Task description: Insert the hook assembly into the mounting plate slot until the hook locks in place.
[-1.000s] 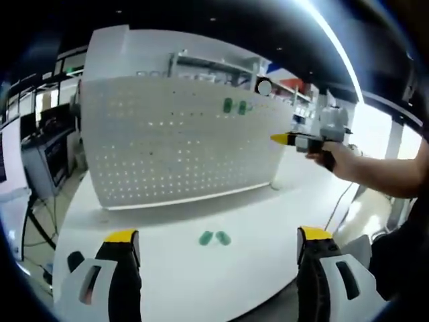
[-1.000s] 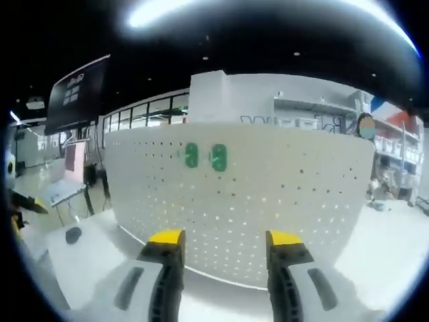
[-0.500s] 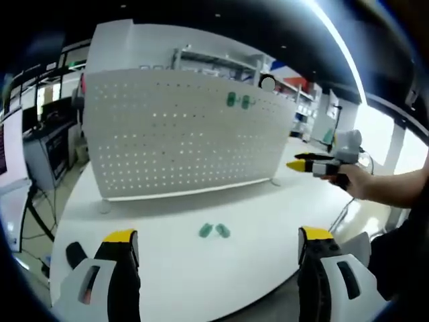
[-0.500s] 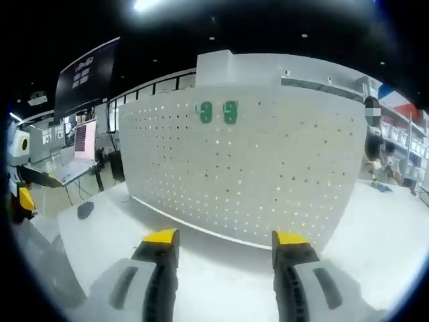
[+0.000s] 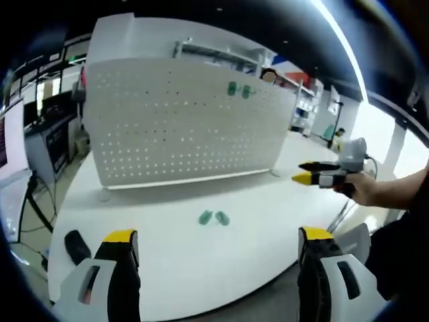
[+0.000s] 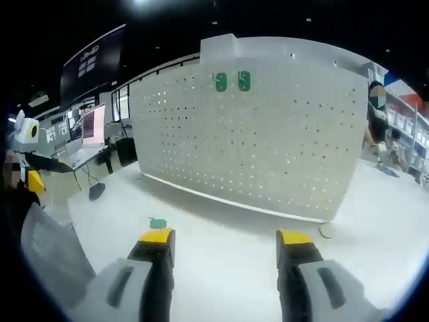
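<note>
- White covers most of the scene: a white round-edged table carries an upright white perforated pegboard panel that stands across its far part.
- Two small green hook pieces mounted side by side sit high on the pegboard panel, toward its right end in the left gripper view; in the right gripper view they sit near the panel's top edge, left of its middle.
- Two small green hook pieces lying loose rest on the table in front of the panel, touching or nearly touching each other, well apart from both grippers. In the right gripper view a green piece shows just beyond the left jaw's yellow tip.
- The left gripper hovers over the near edge of the table, its yellow-tipped jaws wide apart with nothing between them.
- The right gripper also has its jaws spread and empty, pointing at the panel. In the left gripper view it is held at the right side of the table by a person's hand.
- A dark oval object lies on the near left part of the table.
- A laptop with a lit screen stands on a desk at far left in the right gripper view.
</note>
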